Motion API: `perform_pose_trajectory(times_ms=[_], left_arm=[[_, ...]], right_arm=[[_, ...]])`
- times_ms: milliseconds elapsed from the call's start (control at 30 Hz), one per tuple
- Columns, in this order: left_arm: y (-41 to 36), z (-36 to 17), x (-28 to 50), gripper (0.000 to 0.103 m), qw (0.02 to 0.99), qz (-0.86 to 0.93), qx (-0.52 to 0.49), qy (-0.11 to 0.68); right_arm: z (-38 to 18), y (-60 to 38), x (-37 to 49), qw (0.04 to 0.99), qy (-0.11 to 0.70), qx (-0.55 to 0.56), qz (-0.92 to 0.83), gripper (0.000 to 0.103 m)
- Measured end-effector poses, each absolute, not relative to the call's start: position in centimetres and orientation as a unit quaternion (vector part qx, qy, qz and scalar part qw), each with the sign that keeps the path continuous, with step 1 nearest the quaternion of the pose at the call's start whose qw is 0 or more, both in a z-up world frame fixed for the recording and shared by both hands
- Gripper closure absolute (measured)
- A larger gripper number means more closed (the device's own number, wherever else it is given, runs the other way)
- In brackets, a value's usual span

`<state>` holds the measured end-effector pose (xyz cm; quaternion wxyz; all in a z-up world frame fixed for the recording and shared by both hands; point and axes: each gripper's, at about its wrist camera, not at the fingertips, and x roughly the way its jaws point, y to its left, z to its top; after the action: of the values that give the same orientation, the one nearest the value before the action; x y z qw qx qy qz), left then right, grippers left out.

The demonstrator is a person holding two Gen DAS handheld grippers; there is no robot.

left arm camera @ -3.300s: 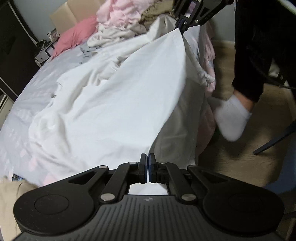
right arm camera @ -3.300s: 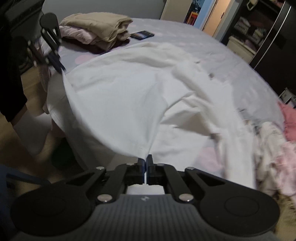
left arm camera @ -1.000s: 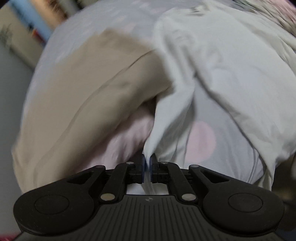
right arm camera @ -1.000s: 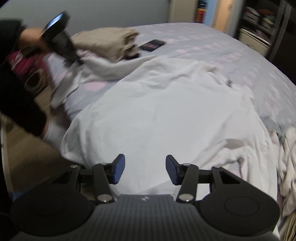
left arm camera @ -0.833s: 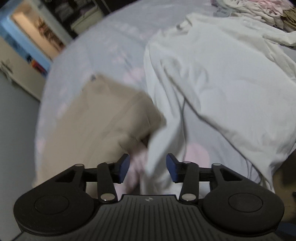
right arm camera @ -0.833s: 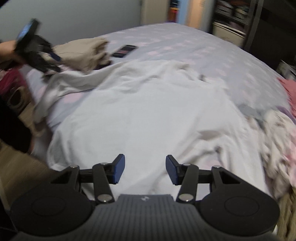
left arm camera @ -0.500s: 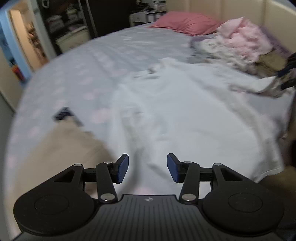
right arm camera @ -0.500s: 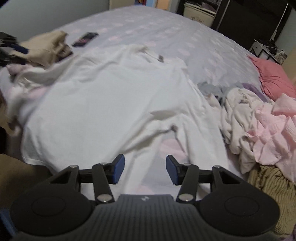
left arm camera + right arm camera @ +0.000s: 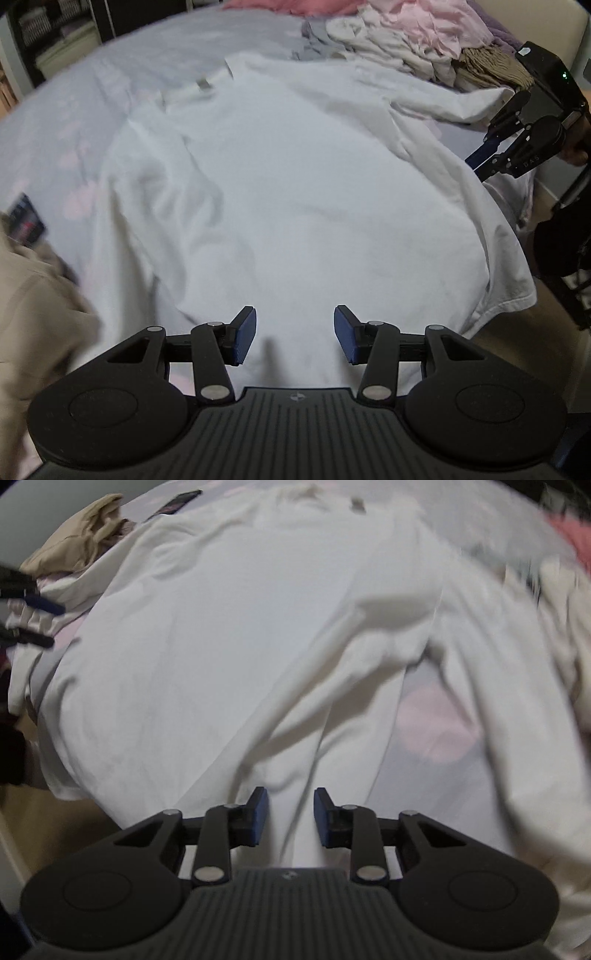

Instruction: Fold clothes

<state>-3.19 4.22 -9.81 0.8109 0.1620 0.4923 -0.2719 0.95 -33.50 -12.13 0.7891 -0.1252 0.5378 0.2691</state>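
Observation:
A white long-sleeved shirt (image 9: 295,177) lies spread flat on the bed, collar at the far end, hem hanging over the near edge. My left gripper (image 9: 294,338) is open and empty just above the hem. My right gripper (image 9: 290,818) is open, low over the shirt's right sleeve (image 9: 325,716), with a fold of the sleeve lying between its fingers. The right gripper also shows in the left wrist view (image 9: 491,158), at the bed's right edge. The left gripper's fingertips (image 9: 40,605) show at the left edge of the right wrist view.
The bed (image 9: 110,92) has a pale sheet with pink dots. A folded beige garment (image 9: 33,317) lies at the left with a dark phone (image 9: 26,221) beside it. A heap of pink, cream and olive clothes (image 9: 424,33) lies at the far right. The floor (image 9: 524,332) is beyond the bed's edge.
Both grippers let go of the shirt, which now lies flat. The left gripper swung from the beige pile to face the shirt. The right gripper dropped low over the right sleeve and narrowed.

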Motion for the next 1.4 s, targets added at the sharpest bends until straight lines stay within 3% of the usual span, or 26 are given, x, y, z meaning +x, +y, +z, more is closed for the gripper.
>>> perform_pose_trajectory(times_ms=[33,300,533,600,667,733,1033,1400], left_arm=[[4.0,-10.4,-3.0,0.059,0.807,-0.273,0.168,0.497],[5.0,-11.9,-3.0,0.059,0.797,-0.262,0.159,0.521],[5.2,-11.1,-3.5,0.059,0.804,-0.258,0.168,0.509],[5.4,-10.7,-3.7,0.059,0.807,-0.256,0.171,0.504],[5.8,-10.5,-3.8,0.059,0.811,-0.255,0.168,0.499],[6.3,-10.5,-3.8,0.059,0.814,-0.249,0.16,0.499],[7.1,-8.1,0.0,0.058,0.844,-0.22,0.147,0.466],[8.3,-6.6,15.8,0.051,0.878,-0.188,0.167,0.406]], right_arm=[[-11.9,-34.1,0.9,0.79,0.541,-0.121,0.261,0.102],[-10.5,-39.1,0.6,0.796,0.565,-0.088,0.197,0.102],[-12.9,-39.9,0.1,0.765,0.59,-0.23,0.119,0.102],[-13.4,-40.2,0.0,0.754,0.593,-0.263,0.098,0.097],[-12.6,-40.5,0.1,0.777,0.583,-0.213,0.105,0.094],[-11.3,-39.7,0.9,0.8,0.555,-0.194,0.115,0.066],[-5.8,-36.5,5.1,0.881,0.423,-0.133,0.166,0.065],[-7.2,-36.1,19.0,0.891,0.388,-0.133,0.196,0.058]])
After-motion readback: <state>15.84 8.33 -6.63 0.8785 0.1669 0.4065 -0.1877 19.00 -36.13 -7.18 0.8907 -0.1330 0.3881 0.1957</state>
